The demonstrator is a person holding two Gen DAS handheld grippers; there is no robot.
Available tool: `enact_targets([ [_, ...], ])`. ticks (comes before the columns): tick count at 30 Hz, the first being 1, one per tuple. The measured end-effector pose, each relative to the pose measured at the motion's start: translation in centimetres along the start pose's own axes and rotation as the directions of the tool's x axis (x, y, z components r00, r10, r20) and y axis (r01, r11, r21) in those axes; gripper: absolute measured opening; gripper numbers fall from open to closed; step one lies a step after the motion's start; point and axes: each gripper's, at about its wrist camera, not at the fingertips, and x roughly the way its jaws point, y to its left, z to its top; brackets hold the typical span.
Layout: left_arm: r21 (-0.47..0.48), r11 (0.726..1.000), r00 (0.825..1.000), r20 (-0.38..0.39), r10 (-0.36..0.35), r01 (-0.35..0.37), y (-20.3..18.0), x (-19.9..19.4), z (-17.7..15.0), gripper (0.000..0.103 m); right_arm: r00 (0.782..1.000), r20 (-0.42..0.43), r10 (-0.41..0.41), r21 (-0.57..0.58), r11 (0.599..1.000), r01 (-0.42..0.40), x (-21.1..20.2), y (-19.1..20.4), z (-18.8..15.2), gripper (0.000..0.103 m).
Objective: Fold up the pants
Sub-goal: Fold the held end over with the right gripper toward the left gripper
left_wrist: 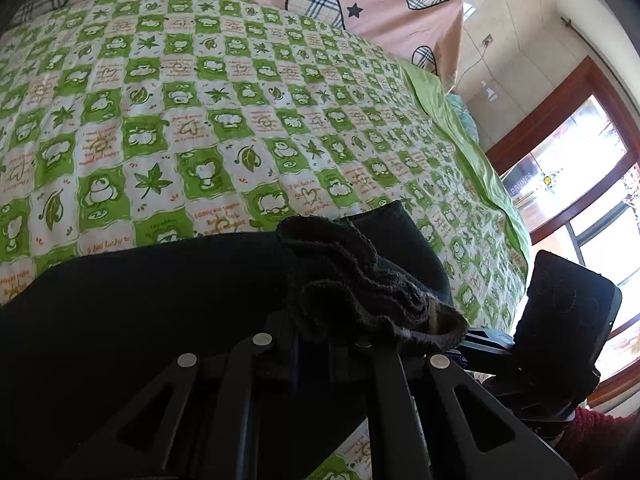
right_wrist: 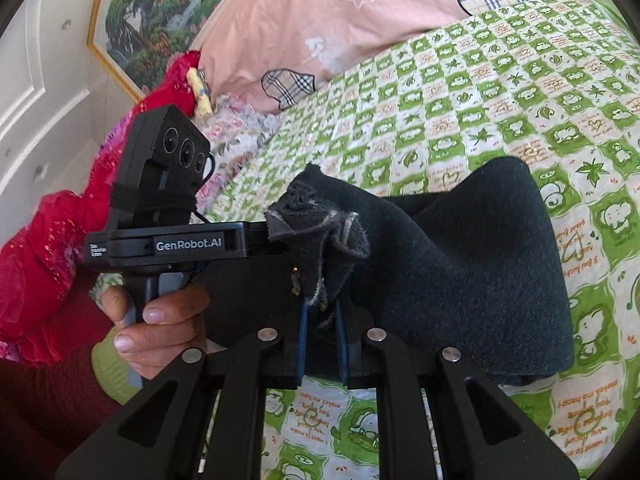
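Black pants (left_wrist: 160, 300) lie across the green checked bed sheet (left_wrist: 240, 120). A bunched, frayed edge of them (left_wrist: 360, 280) rises over my left gripper (left_wrist: 324, 344), which is shut on the cloth; its fingertips are hidden under the bunch. In the right wrist view, my right gripper (right_wrist: 322, 320) has its blue pads (right_wrist: 302, 320) closed on a crumpled fold of the pants (right_wrist: 480, 272). The left gripper (right_wrist: 168, 244), held by a hand (right_wrist: 160, 320), meets the same bunch from the left. The right gripper's body (left_wrist: 560, 320) shows at the right in the left wrist view.
A pink duvet (right_wrist: 320, 20) with plaid hearts lies at the head of the bed. Red clothing (right_wrist: 48, 240) is piled at the left beside a framed painting (right_wrist: 152, 12). A window with a wooden frame (left_wrist: 580, 184) stands beyond the bed's right edge.
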Motion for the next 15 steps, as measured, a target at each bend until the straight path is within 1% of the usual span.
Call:
enact_targets([
  [4,-0.032,0.999,1.0,0.004,0.019,-0.019,0.6,-0.3,-1.0,0.007,1.0,-0.027,-0.01,-0.015,1.0,0.009,0.4,0.3,-0.1,0.02],
  [7,-0.061,0.997,0.999,0.009,0.038,-0.038,1.0,-0.7,-1.8,0.009,0.999,-0.041,0.004,-0.026,1.0,-0.005,0.4,0.6,-0.2,0.033],
  [11,-0.096,0.994,0.998,0.026,0.059,-0.056,1.5,-1.8,-2.9,0.011,0.998,-0.06,0.006,-0.061,0.998,-0.01,0.7,1.5,-0.4,0.039],
  [12,-0.105,0.992,0.997,0.031,0.077,-0.073,1.6,-2.2,-3.3,0.015,0.998,-0.064,0.007,-0.067,0.998,-0.012,0.8,1.7,-0.4,0.04],
  [13,-0.112,0.99,0.996,0.036,0.087,-0.082,1.7,-2.6,-3.6,0.016,0.998,-0.067,0.011,-0.072,0.997,-0.016,0.8,1.9,-0.4,0.04],
  [14,-0.122,0.989,0.995,0.044,0.093,-0.087,2.0,-3.0,-3.9,0.022,0.997,-0.071,0.014,-0.076,0.997,-0.02,0.8,2.1,-0.5,0.04],
  [15,-0.137,0.986,0.993,0.051,0.102,-0.094,2.2,-3.5,-4.3,0.031,0.997,-0.074,0.016,-0.083,0.996,-0.022,0.8,2.3,-0.5,0.041],
])
